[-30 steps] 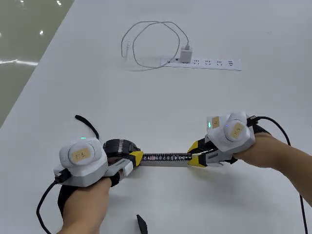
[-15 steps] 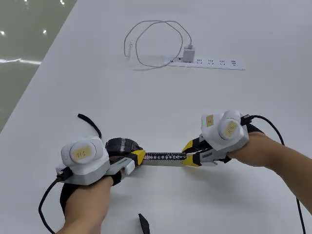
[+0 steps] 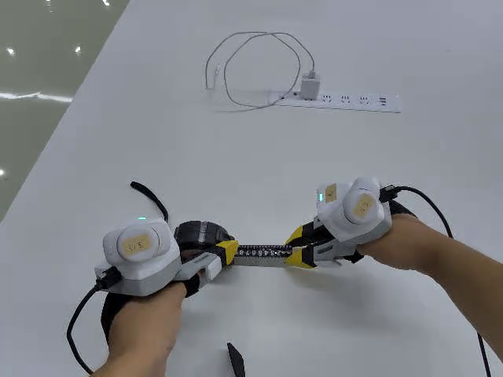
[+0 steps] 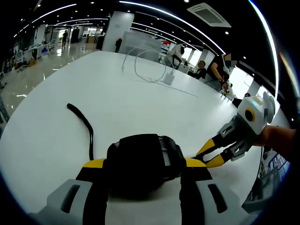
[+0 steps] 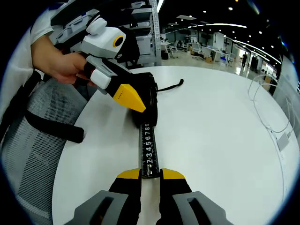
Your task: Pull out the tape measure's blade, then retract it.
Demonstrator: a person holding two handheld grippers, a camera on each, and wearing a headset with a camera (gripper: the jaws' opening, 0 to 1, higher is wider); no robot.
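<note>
Low on white bench (image 3: 236,157), close to near edge, left of centre in head view: tape measure (image 3: 200,234). Black case (image 4: 140,157) caught in left tool (image 3: 212,245), yellow-tipped jaws clenched on it from both sides. In left gripper view, wedged between the two jaws and touching each.

Out of case toward the right: blade (image 3: 263,253), a short run pulled out, straight, low along bench. Black face, white numerals, 2 up to 9 legible in right gripper view. Far end of blade pinched in right tool (image 3: 298,248), jaws closed in on it, yellow tips pressed to either side.

Tools pointed at each other along blade, near but apart, blade bridging the gap. Left hand (image 3: 145,330) behind left tool, right hand (image 3: 401,243) behind right tool. Black lead (image 3: 428,200) trailing from each.

Behind left tool, black strap (image 3: 149,198) curling away from case across bench. At bottom edge of head view, small black piece (image 3: 234,361), possibly another strap end; too cropped to tell.

Far side of bench, well apart from the work: white power strip (image 3: 346,100), charger (image 3: 310,85) plugged in at one end, white cable (image 3: 251,63) looped beside it.

In left gripper view, people (image 4: 216,70) beyond far edge of bench. In right gripper view, grey mesh chair (image 5: 28,154) alongside bench, by left hand.
</note>
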